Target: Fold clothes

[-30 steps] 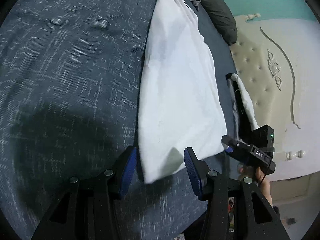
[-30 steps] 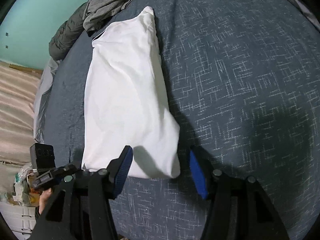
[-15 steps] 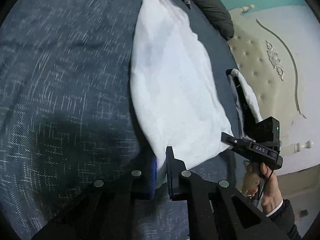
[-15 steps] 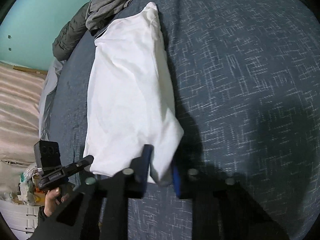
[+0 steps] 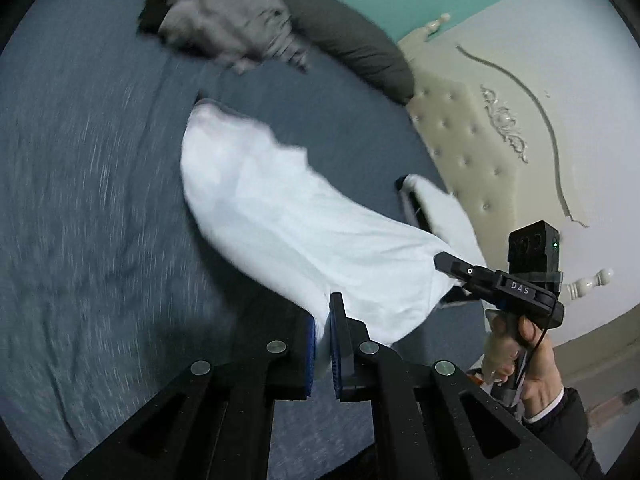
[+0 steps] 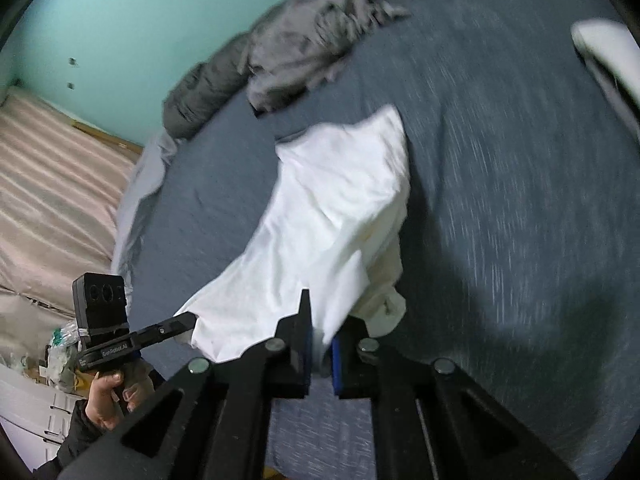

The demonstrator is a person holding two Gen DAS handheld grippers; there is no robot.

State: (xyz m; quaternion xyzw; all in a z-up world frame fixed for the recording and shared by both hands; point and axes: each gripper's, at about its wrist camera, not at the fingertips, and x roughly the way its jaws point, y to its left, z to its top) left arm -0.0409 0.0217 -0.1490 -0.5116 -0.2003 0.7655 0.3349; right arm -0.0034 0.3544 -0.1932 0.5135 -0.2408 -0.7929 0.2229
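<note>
A white garment [image 5: 288, 216] hangs lifted by its near end above the blue-grey bed [image 5: 80, 208], its far end still near the bedcover. My left gripper [image 5: 322, 344] is shut on one near corner of the cloth. My right gripper [image 6: 322, 354] is shut on the other near corner of the white garment [image 6: 320, 232]. In the left wrist view the right gripper [image 5: 448, 266] bites the cloth at the right, held by a hand [image 5: 532, 364]. In the right wrist view the left gripper [image 6: 188, 320] pinches the cloth's left corner.
A crumpled grey garment [image 5: 224, 12] and a dark rolled quilt [image 5: 360, 48] lie at the far side of the bed. A cream tufted headboard [image 5: 472, 132] stands at the right. Another white item [image 6: 608, 48] lies at the bed's right edge.
Both grippers closed on the garment's near corners and lifted them up and forward, so the cloth has bunched and shortened toward the far end. The view is motion-blurred.
</note>
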